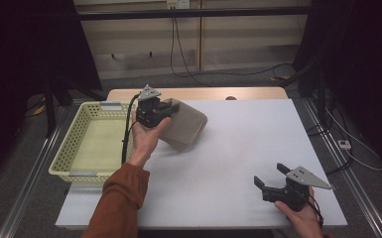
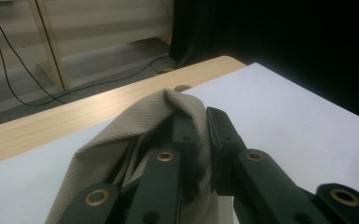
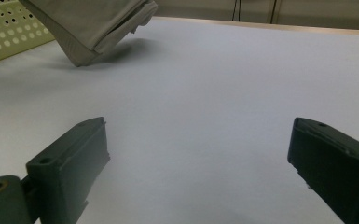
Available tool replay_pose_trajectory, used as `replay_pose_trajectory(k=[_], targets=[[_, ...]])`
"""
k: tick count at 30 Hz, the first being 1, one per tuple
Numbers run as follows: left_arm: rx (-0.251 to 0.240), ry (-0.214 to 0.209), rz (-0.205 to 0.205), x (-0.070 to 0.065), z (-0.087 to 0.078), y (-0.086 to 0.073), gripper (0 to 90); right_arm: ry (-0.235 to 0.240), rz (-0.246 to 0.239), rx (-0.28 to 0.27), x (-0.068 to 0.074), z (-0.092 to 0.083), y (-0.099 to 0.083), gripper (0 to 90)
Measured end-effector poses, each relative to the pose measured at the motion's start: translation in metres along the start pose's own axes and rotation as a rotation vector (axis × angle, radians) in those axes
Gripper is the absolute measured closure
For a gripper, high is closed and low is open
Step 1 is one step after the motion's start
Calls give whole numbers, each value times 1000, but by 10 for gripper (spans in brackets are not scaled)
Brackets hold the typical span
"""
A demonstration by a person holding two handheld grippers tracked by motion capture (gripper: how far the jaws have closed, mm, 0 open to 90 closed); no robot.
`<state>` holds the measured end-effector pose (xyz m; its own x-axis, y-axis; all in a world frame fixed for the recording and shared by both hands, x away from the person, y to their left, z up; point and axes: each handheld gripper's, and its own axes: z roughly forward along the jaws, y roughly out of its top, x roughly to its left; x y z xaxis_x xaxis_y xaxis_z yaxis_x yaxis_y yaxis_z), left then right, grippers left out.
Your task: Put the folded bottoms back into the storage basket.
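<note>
One folded cloth (image 2: 135,135), pinched in left claw (image 2: 200,135)

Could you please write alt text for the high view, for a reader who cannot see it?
The left gripper is shut on a folded beige cloth, holding it above a white table beside a pale yellow basket. The right gripper rests open near the table's front right corner, apart from the cloth.

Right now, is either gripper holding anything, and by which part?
The left gripper pinches the beige folded cloth at its bunched upper edge; the right gripper holds nothing.
</note>
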<state>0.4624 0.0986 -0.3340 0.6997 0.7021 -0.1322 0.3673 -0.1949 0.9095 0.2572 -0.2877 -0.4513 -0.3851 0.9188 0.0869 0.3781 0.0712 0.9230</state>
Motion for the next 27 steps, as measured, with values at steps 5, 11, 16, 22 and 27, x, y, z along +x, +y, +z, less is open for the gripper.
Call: replay_pose_trajectory(k=[5,11,16,22,27], targets=[[-31,-5,10,-1,-10,4,835,-2,1,0,0,0,0,45],[-42,-3,22,-3,-19,6,834,-1,4,-2,0,0,0,45],[-54,0,40,-5,-28,8,834,-3,2,-5,0,0,0,45],[-73,9,67,-9,-40,10,834,-3,-1,-7,0,-1,0,44],[-82,21,86,-11,-47,9,834,-1,-1,-6,1,-1,0,44]])
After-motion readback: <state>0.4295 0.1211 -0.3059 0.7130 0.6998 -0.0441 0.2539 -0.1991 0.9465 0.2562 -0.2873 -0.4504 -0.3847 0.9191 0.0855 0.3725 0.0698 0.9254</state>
